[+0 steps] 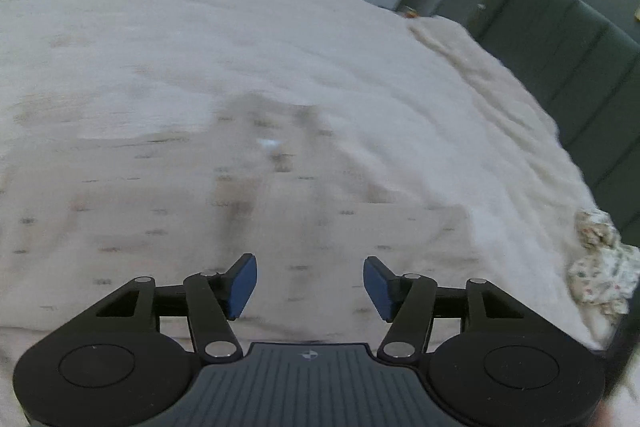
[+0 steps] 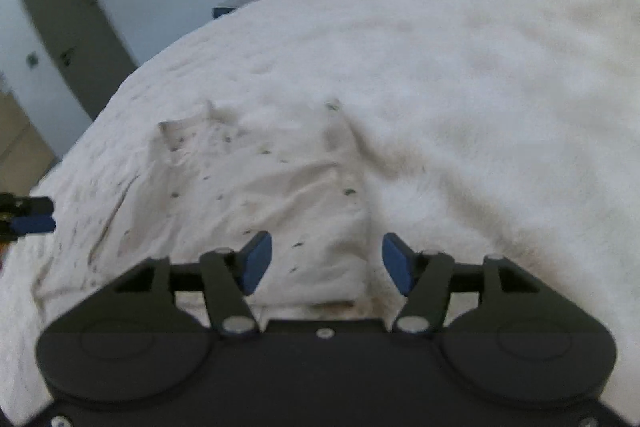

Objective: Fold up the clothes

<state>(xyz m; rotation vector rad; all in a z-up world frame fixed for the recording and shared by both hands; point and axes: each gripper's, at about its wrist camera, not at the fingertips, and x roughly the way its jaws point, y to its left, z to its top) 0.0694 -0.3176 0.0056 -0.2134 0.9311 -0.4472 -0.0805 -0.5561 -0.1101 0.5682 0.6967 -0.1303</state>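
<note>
Garment (image 2: 256,195) here is a pale, dark-flecked piece spread fairly flat on the fuzzy white bedspread (image 2: 480,67), and it's honestly hard to tell apart from it. Its long axis looks to run away from the right gripper (image 2: 327,263), whose jaws are spread wide and empty with the cloth's right edge lying just ahead between them. That arm seems nearer for a pinch. The left gripper (image 1: 310,287) hangs wide and empty too, over the same cloth. A floral bundle (image 1: 600,259) sits off at the bed's edge.
</note>
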